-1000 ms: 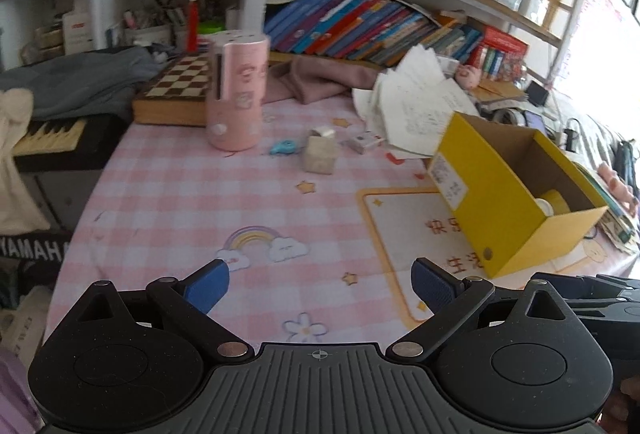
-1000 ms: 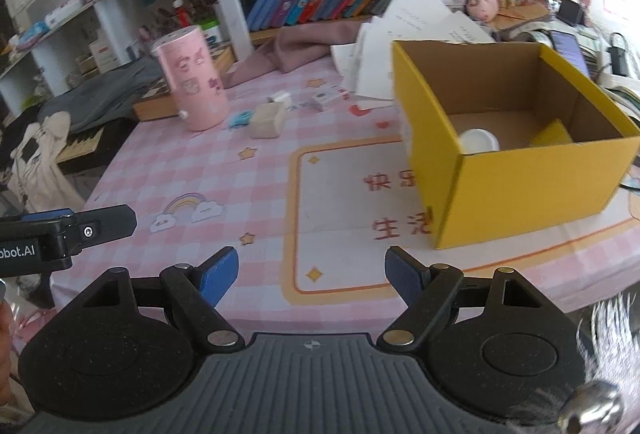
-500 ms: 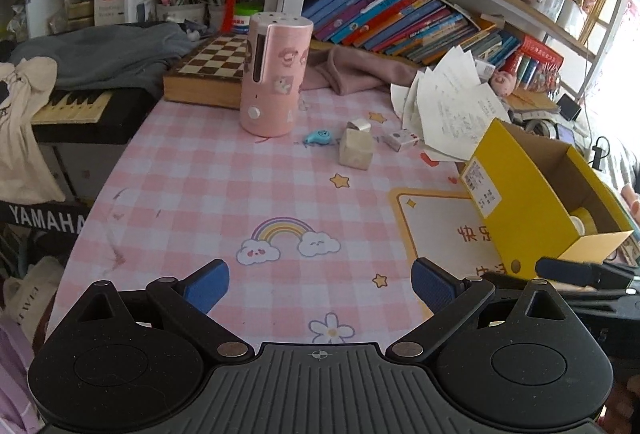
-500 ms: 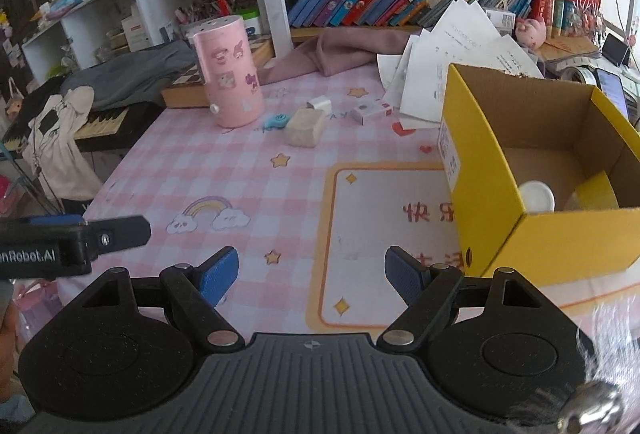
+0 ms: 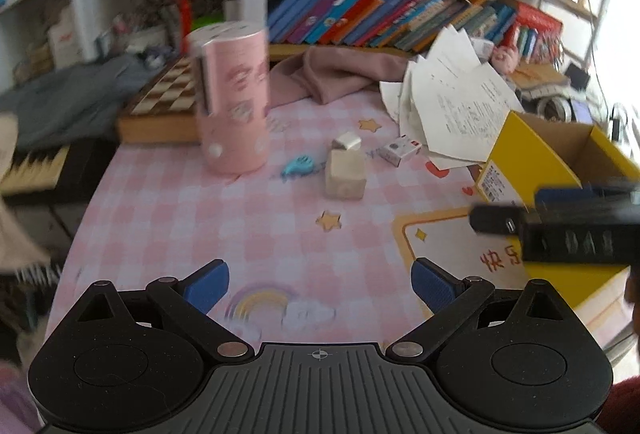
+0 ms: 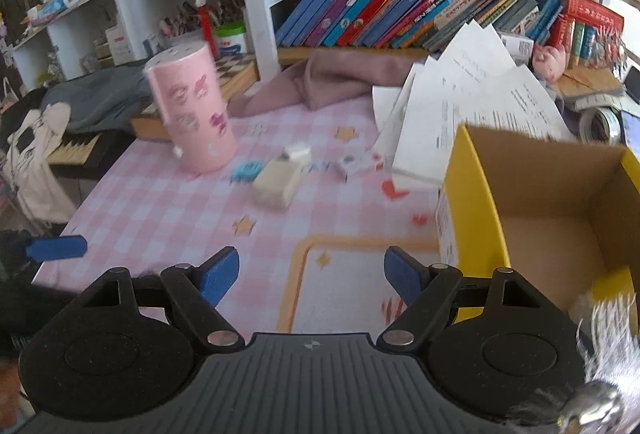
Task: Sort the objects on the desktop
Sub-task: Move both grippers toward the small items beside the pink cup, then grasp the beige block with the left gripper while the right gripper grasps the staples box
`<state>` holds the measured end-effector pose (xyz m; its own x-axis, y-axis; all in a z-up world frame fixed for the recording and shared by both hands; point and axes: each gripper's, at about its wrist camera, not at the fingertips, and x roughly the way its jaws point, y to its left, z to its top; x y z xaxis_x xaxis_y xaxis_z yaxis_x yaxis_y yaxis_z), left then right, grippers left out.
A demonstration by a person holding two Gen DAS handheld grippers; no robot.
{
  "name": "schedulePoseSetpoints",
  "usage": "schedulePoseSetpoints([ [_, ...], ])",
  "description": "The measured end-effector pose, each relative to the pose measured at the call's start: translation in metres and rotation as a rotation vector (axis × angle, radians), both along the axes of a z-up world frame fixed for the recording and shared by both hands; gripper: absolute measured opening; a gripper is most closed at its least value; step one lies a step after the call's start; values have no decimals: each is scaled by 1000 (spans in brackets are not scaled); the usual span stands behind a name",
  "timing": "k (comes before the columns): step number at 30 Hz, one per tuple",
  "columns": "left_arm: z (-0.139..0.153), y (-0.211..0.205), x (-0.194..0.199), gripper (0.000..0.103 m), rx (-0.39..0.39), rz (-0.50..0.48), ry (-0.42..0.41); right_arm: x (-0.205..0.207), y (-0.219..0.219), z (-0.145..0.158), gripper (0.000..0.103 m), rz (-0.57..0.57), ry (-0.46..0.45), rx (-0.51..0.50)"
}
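Left gripper (image 5: 320, 284): jaws spread wide, nothing between the blue pads (image 5: 208, 284); it hangs over the near part of the pink checked tablecloth (image 5: 192, 209), above a rainbow print (image 5: 260, 304).
Right gripper (image 6: 312, 274): jaws likewise wide apart and empty; its blue pads (image 6: 220, 276) sit above the orange-bordered mat (image 6: 340, 282) at the near edge of the cloth.
Other gripper in view: from the left wrist camera, the right gripper's black body shows blurred at the right edge, in front of the yellow box (image 5: 532, 169); from the right wrist camera, one blue pad of the left gripper shows at the left edge.
Cream block (image 5: 345, 173): on the cloth in the middle distance, ahead of both grippers and well apart from them; a small white piece (image 5: 347, 141) sits just behind it.
Blue clip (image 5: 298, 165): just left of the cream block, between it and the pink cylinder (image 5: 232, 101).
Small white carton (image 5: 400, 149): right of the block, near the edge of the loose papers (image 5: 460, 101).
Pink cylinder: upright, far left on the cloth, in front of the chessboard (image 5: 164, 97).
Yellow box: open-topped, on the right; the visible part of its inside shows bare cardboard from the right wrist camera.
Background: pink cloth (image 5: 340, 73) bunched at the far edge; a row of books (image 6: 400, 13) on the shelf behind.
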<state>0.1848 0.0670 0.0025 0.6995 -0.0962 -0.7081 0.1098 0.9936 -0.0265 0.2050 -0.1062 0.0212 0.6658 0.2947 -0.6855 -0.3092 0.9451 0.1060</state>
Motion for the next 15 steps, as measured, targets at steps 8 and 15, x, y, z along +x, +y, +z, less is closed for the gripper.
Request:
schedulePoseSetpoints([
  [8, -31, -24, 60, 98, 44, 4, -9, 94, 13, -13, 69, 0, 64, 48],
  [15, -54, -39, 103, 89, 64, 9, -32, 156, 16, -43, 65, -89, 146, 21],
])
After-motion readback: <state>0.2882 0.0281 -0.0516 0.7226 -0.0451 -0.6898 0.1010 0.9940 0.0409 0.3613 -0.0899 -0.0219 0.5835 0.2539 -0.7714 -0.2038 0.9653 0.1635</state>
